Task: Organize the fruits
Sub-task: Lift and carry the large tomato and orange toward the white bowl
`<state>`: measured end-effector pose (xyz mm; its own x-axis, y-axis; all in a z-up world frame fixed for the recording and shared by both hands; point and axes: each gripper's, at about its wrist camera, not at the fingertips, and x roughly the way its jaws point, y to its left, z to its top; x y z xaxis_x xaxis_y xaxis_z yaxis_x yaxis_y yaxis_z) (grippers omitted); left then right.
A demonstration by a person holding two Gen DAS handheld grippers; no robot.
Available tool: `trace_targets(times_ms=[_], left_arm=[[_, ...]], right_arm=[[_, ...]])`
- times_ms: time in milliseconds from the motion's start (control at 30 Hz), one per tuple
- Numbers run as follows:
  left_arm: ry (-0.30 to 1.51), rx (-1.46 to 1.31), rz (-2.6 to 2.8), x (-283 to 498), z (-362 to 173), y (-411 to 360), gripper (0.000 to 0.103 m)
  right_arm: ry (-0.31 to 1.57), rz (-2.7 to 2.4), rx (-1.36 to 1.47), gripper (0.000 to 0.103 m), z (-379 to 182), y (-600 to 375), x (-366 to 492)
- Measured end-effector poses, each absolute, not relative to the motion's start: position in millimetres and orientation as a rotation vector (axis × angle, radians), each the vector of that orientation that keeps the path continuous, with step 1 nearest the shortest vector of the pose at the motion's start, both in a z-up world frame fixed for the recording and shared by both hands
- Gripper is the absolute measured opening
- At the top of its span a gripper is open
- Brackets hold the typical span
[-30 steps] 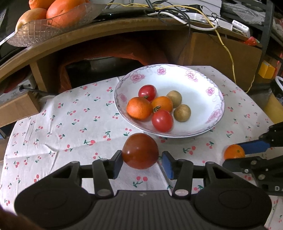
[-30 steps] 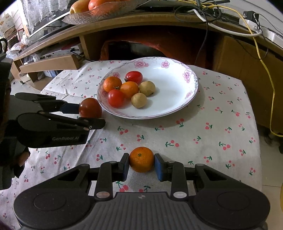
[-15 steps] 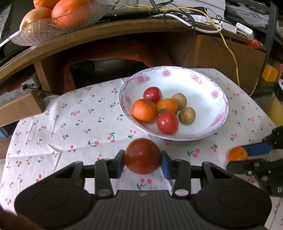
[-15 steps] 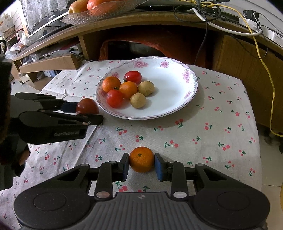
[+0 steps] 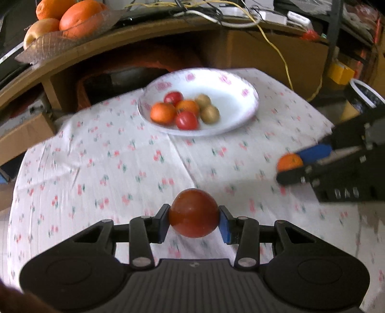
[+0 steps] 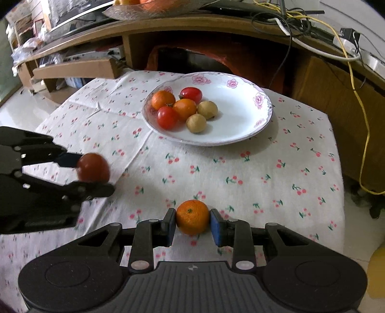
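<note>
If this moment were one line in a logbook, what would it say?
left gripper: shut on tomato | right gripper: shut on orange | plate: six fruits

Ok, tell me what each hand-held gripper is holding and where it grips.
Left hand-held gripper: dark red tomato, pads on its two sides. Right hand-held gripper: small orange, pinched across its middle.

Motion-blurred plate (image 5: 250, 106) and tablecloth (image 5: 96, 168) in left wrist view; glass fruit bowl (image 6: 125, 12) cut off in right.
</note>
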<state>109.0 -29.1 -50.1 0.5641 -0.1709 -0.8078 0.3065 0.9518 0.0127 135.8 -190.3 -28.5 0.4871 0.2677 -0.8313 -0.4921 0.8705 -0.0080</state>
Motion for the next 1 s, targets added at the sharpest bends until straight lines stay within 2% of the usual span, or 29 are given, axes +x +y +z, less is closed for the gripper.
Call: trace_targets(times_ms=[700,1000], left_arm=[[1.04,0.126,-0.279,14.9,-41.3,-32.5,0.046],[1.046,0.161,-0.249,12.0,-37.1,-39.9,0.046]], right_arm=[[1.071,0.43,-0.237,0.03,-29.4,-186.1,26.3],[1.043,0.387,-0.225,0.03,-19.5,-183.3,30.5]])
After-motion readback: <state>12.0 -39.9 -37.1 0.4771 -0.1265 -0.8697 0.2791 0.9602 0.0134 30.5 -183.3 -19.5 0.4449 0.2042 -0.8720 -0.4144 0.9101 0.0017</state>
